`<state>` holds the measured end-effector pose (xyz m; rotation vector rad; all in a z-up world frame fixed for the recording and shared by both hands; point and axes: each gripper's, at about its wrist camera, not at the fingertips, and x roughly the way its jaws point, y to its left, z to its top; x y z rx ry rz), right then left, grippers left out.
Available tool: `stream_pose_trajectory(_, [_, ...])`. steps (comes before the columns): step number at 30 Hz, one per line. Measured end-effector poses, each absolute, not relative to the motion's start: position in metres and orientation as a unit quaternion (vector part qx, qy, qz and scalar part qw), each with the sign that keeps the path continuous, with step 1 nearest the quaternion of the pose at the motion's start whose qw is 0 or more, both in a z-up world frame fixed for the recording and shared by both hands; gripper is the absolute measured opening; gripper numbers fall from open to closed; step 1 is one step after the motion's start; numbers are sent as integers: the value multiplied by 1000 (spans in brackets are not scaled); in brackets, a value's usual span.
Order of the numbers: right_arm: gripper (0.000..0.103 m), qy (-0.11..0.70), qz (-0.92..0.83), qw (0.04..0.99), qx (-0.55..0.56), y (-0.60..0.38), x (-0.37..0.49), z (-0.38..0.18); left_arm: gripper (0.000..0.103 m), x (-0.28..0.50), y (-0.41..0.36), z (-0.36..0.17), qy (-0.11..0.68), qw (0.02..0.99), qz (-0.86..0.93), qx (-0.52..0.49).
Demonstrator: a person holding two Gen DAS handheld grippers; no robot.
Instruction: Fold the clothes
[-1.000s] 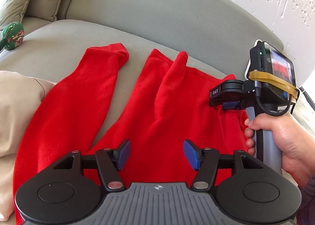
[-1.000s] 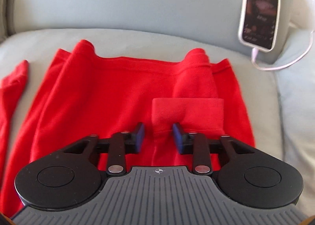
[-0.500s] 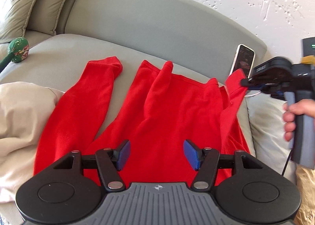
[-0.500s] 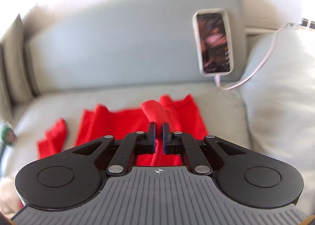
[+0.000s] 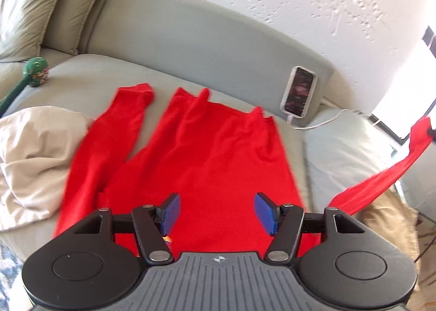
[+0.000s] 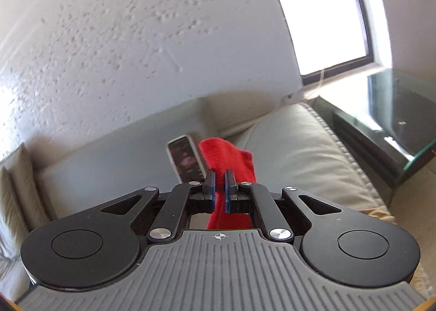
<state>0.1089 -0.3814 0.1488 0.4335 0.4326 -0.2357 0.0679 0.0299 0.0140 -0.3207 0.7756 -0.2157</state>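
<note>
A red long-sleeved top point(image 5: 207, 153) lies spread on the grey sofa seat, its left sleeve point(image 5: 109, 136) stretched flat beside the body. My left gripper point(image 5: 217, 213) is open and empty, hovering over the near part of the top. My right gripper point(image 6: 219, 193) is shut on the cuff of the right sleeve point(image 6: 226, 159) and holds it up in the air. In the left wrist view that sleeve point(image 5: 381, 180) stretches out taut to the far right, clear of the sofa.
A phone point(image 5: 299, 91) on a white cable leans against the sofa back. A beige cloth point(image 5: 30, 158) lies at the left and a green toy point(image 5: 36, 71) behind it. A pale cushion point(image 6: 299, 153), a glass side table point(image 6: 395, 120) and a window are on the right.
My right gripper has pulled the sleeve up and far out to the right, unfolding it off the top's body. My left gripper has backed away and risen, still open.
</note>
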Motion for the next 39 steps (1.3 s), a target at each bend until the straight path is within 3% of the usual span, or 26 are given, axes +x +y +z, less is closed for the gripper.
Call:
stream_pose_trajectory(8, [6,208,-205,916,276,-493,36,105,59,50,-44,28,396,886,-195,-143])
stream_pose_trajectory(16, [7,279,-301,853,323,-560,14,22,60,35,-100,-13,477,843,-217,-124])
stream_pose_trajectory(19, [13,345,-310,817,344,-563,12,-2,59,35,-99,-24,488,842,-201,-110])
stream_pose_trajectory(21, [23,340,-312,815,351,-554,-2,-3,59,36,-90,-26,487,846,-188,-109])
stream_pose_trajectory(23, [44,312,-313,833,332,-529,-14,15,60,38,-76,-24,480,852,-176,-114])
stream_pose_trajectory(25, [49,284,-302,854,315,-504,-24,33,60,39,-59,-20,472,859,-161,-118])
stream_pose_trajectory(34, [52,223,-38,945,237,-352,16,138,59,55,66,29,396,902,-86,-151])
stream_pose_trajectory(39, [53,203,56,955,209,-278,50,167,62,75,129,73,309,939,-46,-147])
